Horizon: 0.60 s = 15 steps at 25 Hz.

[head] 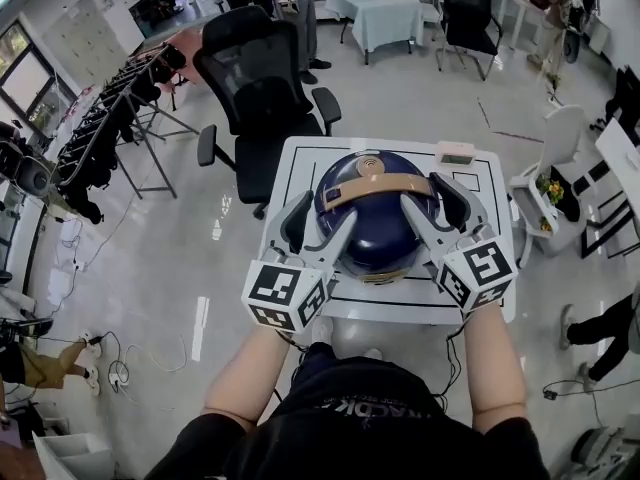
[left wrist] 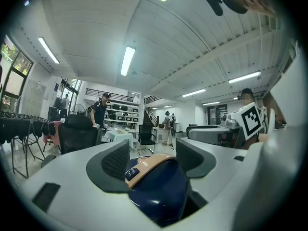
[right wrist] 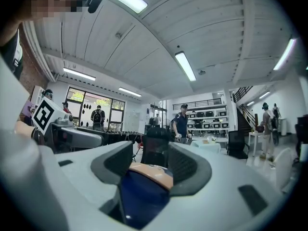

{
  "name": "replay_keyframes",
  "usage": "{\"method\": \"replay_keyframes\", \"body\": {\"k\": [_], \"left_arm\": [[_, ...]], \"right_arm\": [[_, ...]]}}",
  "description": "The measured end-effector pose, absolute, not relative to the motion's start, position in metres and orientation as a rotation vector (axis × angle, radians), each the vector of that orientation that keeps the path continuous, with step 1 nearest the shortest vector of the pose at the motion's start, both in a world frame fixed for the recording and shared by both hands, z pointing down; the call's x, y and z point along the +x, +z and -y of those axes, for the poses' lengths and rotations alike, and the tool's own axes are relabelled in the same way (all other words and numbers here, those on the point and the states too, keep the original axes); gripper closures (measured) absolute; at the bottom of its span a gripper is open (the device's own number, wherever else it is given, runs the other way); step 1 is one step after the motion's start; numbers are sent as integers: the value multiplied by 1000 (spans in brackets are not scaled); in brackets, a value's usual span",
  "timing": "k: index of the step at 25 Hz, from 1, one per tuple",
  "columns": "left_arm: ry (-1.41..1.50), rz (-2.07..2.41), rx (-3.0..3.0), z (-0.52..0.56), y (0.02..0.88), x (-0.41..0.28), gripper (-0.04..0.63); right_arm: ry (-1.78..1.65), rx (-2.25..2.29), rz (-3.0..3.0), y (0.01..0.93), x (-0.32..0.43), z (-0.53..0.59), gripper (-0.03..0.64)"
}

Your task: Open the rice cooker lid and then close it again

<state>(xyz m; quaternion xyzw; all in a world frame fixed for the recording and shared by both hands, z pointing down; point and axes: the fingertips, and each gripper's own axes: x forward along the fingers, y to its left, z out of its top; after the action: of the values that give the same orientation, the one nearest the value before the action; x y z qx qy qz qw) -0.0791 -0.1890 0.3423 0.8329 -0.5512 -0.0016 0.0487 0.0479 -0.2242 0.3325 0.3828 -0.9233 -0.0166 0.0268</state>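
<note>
So the rice cooker (head: 375, 213) sits pretty much in the middle of the small white table (head: 300, 163), right in front of the person. There's a black office chair (head: 255, 78) on the far side of the cooker. The lid looks shut to me, a smooth dark blue dome with the tan handle (head: 380, 185) lying flat across the top.

The left gripper (head: 318, 226) is up against the cooker's left side and the right gripper (head: 438, 211) against its right side, so they bracket it. Both claws are spread wide, not clamped on anything. In the left gripper view the cooker (left wrist: 159, 186) fills the gap between the jaws with the handle (left wrist: 147, 165) poking up in the middle. It's the same deal in the right gripper view, with the blue body (right wrist: 142, 194) and tan handle (right wrist: 151, 173) sitting between the open jaws. I can't tell if the pads actually touch the shell.

My guess on the why: one hand on each side steadies the pot so it won't skid when the lid gets popped. It also puts both claws near the handle and whatever latch is on top. The opening itself doesn't look started yet.
</note>
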Motion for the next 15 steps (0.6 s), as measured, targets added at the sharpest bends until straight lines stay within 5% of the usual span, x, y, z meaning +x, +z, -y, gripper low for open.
{"method": "replay_keyframes", "body": {"k": [4, 9, 15], "left_arm": [[-3, 1645, 2554, 202, 344, -89, 343], [-2, 1638, 2526, 220, 352, -110, 594], [35, 1558, 2507, 241, 372, -123, 594]], "right_arm": [[-5, 1188, 2854, 339, 36, 236, 400], [-9, 1168, 2811, 353, 17, 246, 399], [-101, 1129, 2713, 370, -2, 253, 400]]}}
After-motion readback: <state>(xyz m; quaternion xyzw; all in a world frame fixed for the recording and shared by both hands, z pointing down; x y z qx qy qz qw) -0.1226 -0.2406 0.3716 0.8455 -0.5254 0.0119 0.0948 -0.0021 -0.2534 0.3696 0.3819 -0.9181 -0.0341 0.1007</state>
